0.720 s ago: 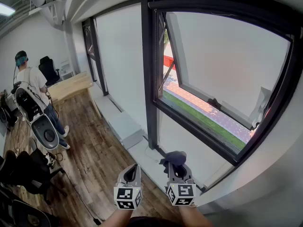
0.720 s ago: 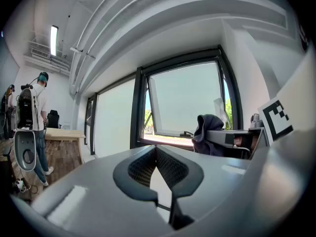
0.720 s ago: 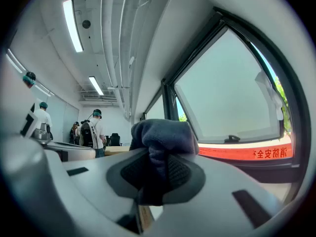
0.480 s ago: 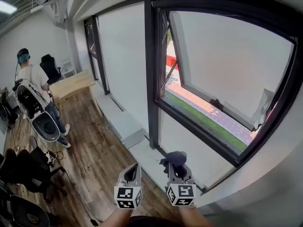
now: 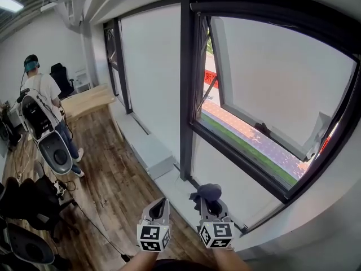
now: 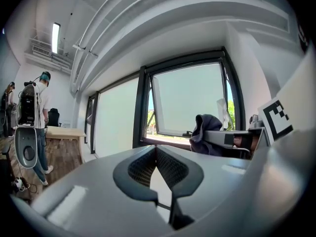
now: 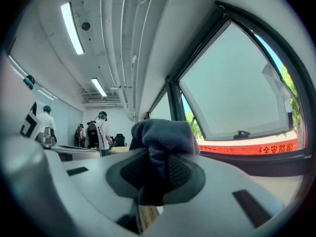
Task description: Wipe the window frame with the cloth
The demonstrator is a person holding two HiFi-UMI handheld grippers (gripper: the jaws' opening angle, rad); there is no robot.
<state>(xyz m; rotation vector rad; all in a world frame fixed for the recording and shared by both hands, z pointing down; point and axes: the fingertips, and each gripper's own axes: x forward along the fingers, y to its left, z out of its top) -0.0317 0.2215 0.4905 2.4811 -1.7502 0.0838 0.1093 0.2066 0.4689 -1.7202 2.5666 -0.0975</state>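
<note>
Right gripper (image 5: pixel 208 203): jaws clamped on the cloth (image 5: pixel 206 192). The cloth is dark blue-grey, soft and fleecy, and bunched into a rounded lump. In the right gripper view a narrow fold of cloth (image 7: pixel 163 135) runs down between the ribbed black pads of the right gripper (image 7: pixel 158 168), and the bulk mushrooms out past the tips. Its long axis lies along the jaws, with the loose end pointing forward at the white wall under the window.

Left gripper (image 5: pixel 161 203): held just beside the right one, at the same height. In the left gripper view its jaws (image 6: pixel 156 149) are together at the tips, with nothing between them. The shells are smooth grey plastic.

Window frame (image 5: pixel 186 95): dark, matt, straight-edged metal bars. The sash is hinged at the top and tilted outward. The cloth is held low, below the frame's bottom bar, apart from it.

Floor (image 5: pixel 107 179): wood-grain planks. A person (image 5: pixel 40 92) stands well off to the left.
</note>
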